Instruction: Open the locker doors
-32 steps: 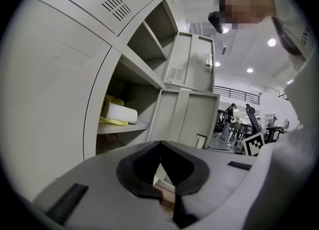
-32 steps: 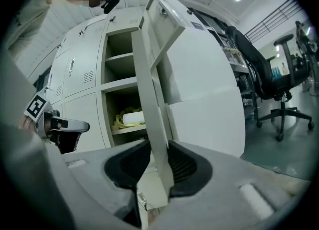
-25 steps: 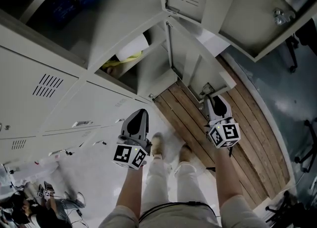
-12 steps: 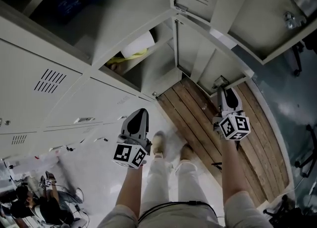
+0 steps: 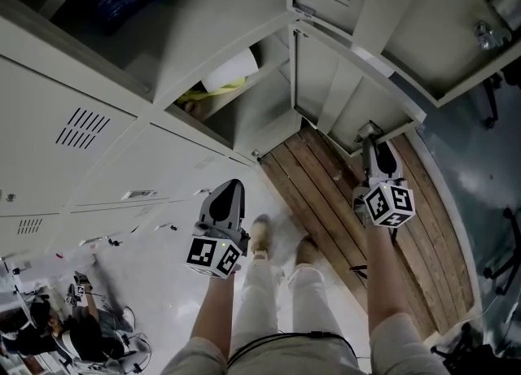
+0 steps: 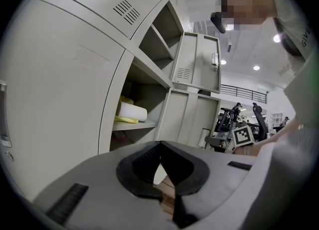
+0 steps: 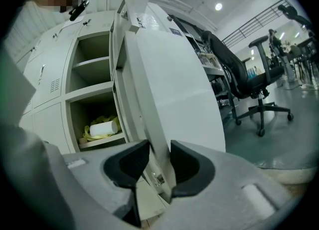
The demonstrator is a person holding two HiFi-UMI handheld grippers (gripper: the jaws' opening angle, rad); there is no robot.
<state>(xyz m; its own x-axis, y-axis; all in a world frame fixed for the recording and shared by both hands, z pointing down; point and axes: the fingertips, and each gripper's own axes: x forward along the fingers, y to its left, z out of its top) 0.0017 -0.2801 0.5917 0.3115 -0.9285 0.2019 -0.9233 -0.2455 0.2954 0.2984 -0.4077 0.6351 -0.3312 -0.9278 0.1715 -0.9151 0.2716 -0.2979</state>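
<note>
Grey sheet metal in head view: flat, lipped locker door [image 5: 342, 89] swung out over wooden plank floor [image 5: 326, 194], wider than second ago; right gripper [image 5: 370, 139] moved with it. Left gripper view: left gripper [image 6: 159, 146] dark ribbed fingers closed, empty. Right gripper view: fingers clamp door's edge.

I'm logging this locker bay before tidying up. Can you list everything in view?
Pale grey metal lockers: one bank, left and ahead.
Open lower locker door: one, pale grey, swung out at right.
Open upper locker door: one, pale grey, vented, above it.
White roll: one, on the open compartment's shelf.
Yellow cloth: one, under the roll.
Brown wooden planks: floor strip below the open doors.
Black office chairs: at least two, far right.
Person's legs: two, light trousers, bottom centre.
Left gripper: grey, shut, empty.
Right gripper: grey, shut on the lower locker door's edge.
</note>
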